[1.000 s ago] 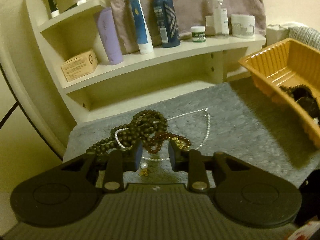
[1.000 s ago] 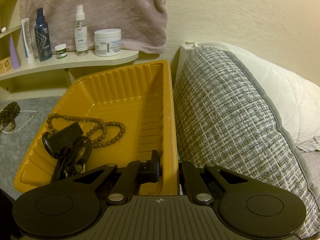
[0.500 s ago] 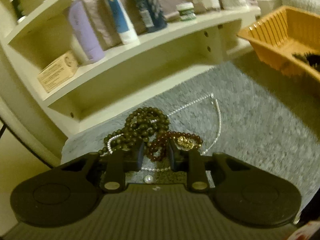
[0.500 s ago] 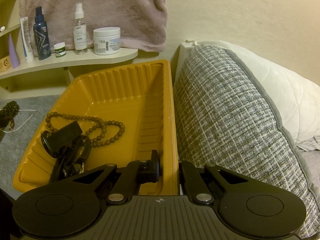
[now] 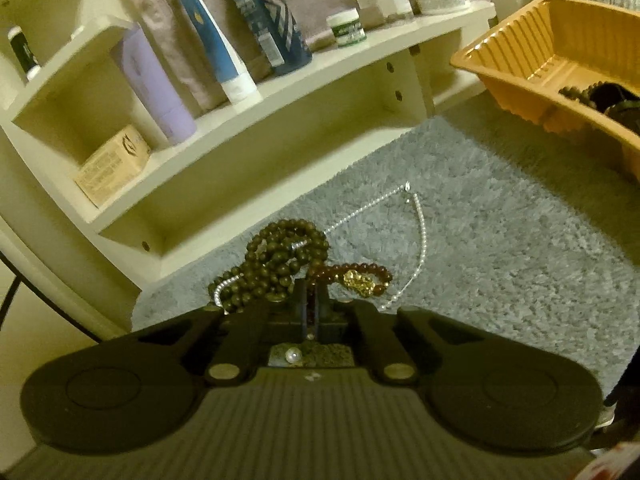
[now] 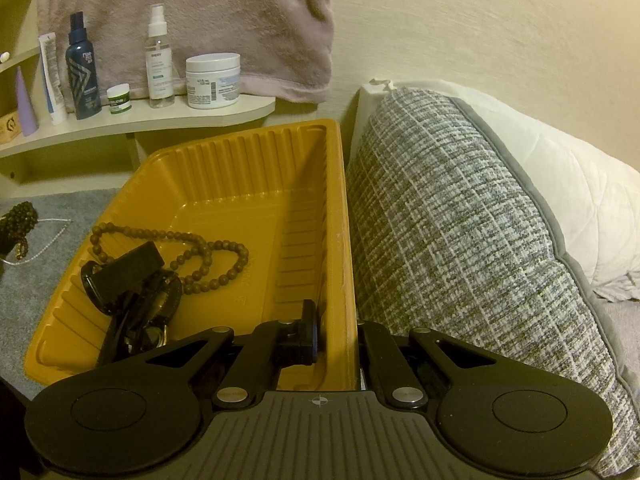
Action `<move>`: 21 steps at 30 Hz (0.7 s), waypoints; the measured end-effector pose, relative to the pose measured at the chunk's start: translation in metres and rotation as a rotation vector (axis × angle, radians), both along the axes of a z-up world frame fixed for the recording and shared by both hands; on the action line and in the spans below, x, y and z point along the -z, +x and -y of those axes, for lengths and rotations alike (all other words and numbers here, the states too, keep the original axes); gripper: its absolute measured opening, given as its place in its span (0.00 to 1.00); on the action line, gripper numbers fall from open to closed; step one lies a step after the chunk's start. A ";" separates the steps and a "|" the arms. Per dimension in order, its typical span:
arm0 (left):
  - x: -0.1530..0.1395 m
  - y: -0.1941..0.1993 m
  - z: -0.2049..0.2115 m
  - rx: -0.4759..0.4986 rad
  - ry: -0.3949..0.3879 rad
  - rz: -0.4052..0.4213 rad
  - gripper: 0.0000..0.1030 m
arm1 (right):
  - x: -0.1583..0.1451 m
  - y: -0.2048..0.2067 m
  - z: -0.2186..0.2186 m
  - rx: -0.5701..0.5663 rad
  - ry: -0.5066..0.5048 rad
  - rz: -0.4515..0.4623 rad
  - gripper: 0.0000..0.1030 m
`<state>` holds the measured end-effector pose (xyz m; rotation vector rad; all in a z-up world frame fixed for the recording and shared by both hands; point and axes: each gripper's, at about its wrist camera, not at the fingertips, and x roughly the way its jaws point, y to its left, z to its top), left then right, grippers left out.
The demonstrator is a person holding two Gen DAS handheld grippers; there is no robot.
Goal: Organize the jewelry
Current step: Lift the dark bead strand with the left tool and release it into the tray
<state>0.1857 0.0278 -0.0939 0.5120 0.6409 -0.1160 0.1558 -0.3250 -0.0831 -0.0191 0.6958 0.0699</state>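
Observation:
In the left wrist view a jewelry pile lies on the grey mat: dark green bead strands, a reddish-brown bead bracelet with a gold charm, and a thin pearl necklace. My left gripper is shut on the reddish-brown bracelet's near end. A loose pearl sits below the fingers. My right gripper is shut on the right wall of the orange tray, one finger inside, one outside. The tray holds a brown bead necklace and black watches.
A cream shelf with bottles, tubes and jars stands behind the mat. The orange tray sits at the mat's right. A grey woven cushion and a white pillow press against the tray's right side. A towel hangs on the wall.
My left gripper moved forward into the jewelry pile and closed its fingers on the reddish-brown bracelet. The right gripper stayed clamped on the tray wall.

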 end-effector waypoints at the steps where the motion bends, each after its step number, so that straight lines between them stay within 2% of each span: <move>1: -0.002 -0.001 0.000 0.003 0.004 0.003 0.02 | 0.000 0.000 0.000 0.000 0.000 0.000 0.03; 21: -0.054 -0.015 0.009 0.055 -0.024 0.128 0.02 | -0.002 -0.001 -0.001 -0.004 -0.006 0.005 0.03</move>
